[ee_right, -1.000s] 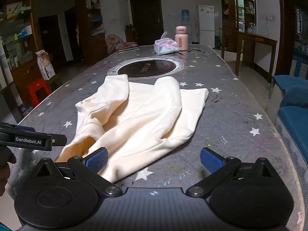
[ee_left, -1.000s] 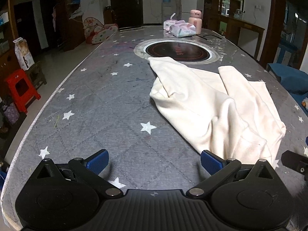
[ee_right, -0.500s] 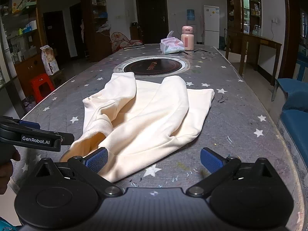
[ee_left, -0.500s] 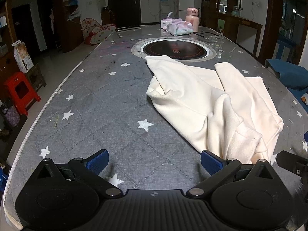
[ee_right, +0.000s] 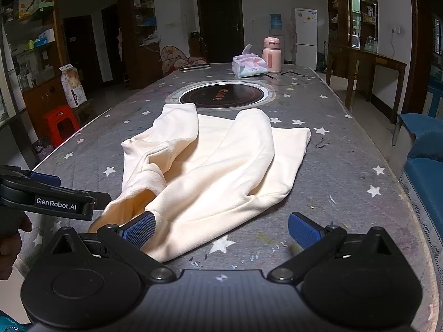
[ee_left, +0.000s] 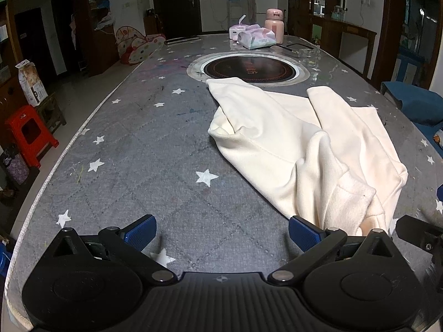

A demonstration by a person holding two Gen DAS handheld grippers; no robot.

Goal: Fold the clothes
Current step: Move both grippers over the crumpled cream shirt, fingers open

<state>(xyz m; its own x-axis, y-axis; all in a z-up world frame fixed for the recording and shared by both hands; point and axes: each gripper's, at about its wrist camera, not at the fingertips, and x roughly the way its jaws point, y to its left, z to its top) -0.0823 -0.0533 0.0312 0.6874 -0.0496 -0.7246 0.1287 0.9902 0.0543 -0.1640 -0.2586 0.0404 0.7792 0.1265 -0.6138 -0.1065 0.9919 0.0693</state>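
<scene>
Both grippers have advanced toward the cream garment on the table. Left gripper and right gripper gape wide, empty; grasping appears imminent.

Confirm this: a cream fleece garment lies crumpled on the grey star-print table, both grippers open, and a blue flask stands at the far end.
One error: the flask is pink, not blue, as the right wrist view shows. The cream fleece garment does lie crumpled on the grey star-print table, with left gripper and right gripper open.
</scene>
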